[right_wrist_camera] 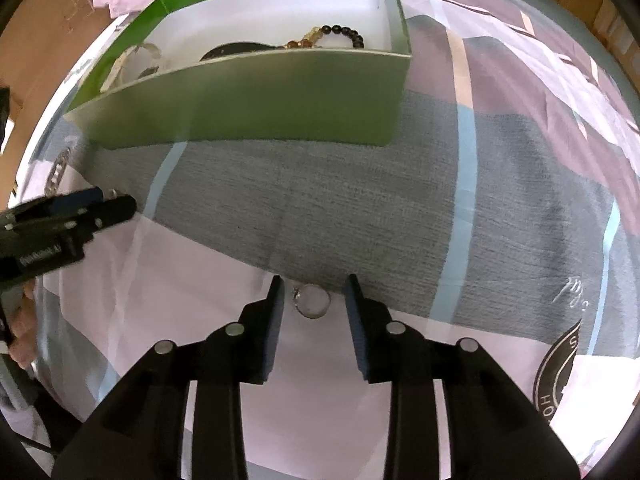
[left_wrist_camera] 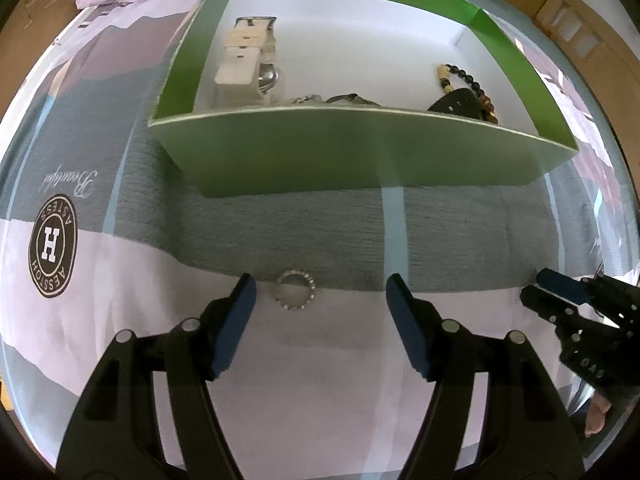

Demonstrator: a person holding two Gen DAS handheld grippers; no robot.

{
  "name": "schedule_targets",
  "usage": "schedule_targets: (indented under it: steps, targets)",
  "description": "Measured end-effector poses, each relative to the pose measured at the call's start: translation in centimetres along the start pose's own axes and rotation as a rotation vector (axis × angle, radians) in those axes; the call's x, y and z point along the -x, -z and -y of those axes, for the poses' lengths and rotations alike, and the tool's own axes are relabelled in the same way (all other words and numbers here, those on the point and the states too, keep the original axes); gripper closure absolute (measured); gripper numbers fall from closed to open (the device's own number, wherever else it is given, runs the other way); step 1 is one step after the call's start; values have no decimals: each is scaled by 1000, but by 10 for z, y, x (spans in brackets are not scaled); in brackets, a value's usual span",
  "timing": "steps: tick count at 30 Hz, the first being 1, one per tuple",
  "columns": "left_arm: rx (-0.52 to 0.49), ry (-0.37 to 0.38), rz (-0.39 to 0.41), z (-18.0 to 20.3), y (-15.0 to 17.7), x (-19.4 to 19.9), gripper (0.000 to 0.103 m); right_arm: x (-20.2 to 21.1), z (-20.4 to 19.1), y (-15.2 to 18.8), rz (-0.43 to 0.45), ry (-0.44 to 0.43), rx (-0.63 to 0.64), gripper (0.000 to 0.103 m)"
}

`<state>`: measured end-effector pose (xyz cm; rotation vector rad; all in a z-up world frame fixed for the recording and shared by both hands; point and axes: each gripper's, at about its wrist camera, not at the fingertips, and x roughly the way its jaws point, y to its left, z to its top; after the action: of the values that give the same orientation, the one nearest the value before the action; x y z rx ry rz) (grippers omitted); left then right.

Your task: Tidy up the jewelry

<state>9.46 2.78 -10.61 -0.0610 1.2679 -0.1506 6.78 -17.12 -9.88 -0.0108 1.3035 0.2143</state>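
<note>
The left gripper (left_wrist_camera: 320,292) hovers low over the bedspread (left_wrist_camera: 328,232), fingers spread wide, and the beaded ring (left_wrist_camera: 295,290) lies between the tips, nearer the left one, untouched. Over to the right gripper (right_wrist_camera: 314,294): jaws partly apart, a thin ring (right_wrist_camera: 314,301) on the fabric right between them, not gripped. Beyond both, toward the bed's far edge, sits the green box (left_wrist_camera: 360,148), holding a dark bead bracelet (left_wrist_camera: 466,80) and a pale watch strap (left_wrist_camera: 244,58).
</note>
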Motion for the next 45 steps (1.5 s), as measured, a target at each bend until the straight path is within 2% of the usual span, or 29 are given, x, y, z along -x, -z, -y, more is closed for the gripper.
schedule_targets:
  steps: [2, 4, 9, 13, 14, 17, 18, 19, 20, 21, 22, 28, 29, 30, 32, 38, 42, 45]
  targets:
    - [-14, -11, 3, 3, 0, -1, 37, 2, 10, -1, 3, -34, -23, 70]
    - [-34, -27, 9, 6, 1, -1, 45, 3, 12, -3, 4, -45, -28, 70]
    - [-48, -44, 9, 9, 1, -4, 45, -5, 5, 0, -16, -5, 6, 70]
    - [-46, -35, 10, 10, -1, -6, 39, -7, -2, 1, -5, 27, 41, 70]
    - [-50, -37, 9, 11, -1, -7, 39, -8, -4, 2, -2, 32, 45, 71]
    - [-53, -39, 11, 12, -2, -8, 39, -8, -9, 3, -1, 26, 59, 83]
    - [-54, -46, 14, 12, -2, -8, 46, -8, -10, 3, 1, 27, 60, 83]
    - [-51, -57, 21, 12, -2, -7, 57, -7, -10, 3, 2, 24, 62, 83]
    - [-47, -53, 23, 12, -4, -6, 62, -6, -10, 3, 3, 15, 60, 83]
    - [-38, -40, 22, 10, -4, -5, 71, -5, -11, 3, 7, 2, 58, 83]
    - [-22, -18, 20, 7, -5, -3, 75, -3, -12, 3, 12, -6, 59, 83]
    - [8, 31, 47, 1, -9, 12, 75, 14, -7, 3, 48, -28, 59, 83]
    - [17, 36, 49, 0, -10, 13, 70, 14, -4, 2, 46, -28, 56, 83]
    - [26, 43, 46, -1, -10, 13, 57, 13, -4, 3, 43, -26, 53, 83]
    - [21, 32, 44, -1, -7, 13, 51, 10, -2, 5, 36, -21, 52, 83]
    - [-31, -14, 10, 13, -3, -5, 51, 6, -12, 2, 25, -11, 55, 83]
    - [-53, -40, 13, 17, 0, -7, 51, 2, -13, -1, 19, -9, 53, 83]
    - [-51, -67, 19, 18, 0, -8, 65, -1, -13, 0, 15, -6, 57, 83]
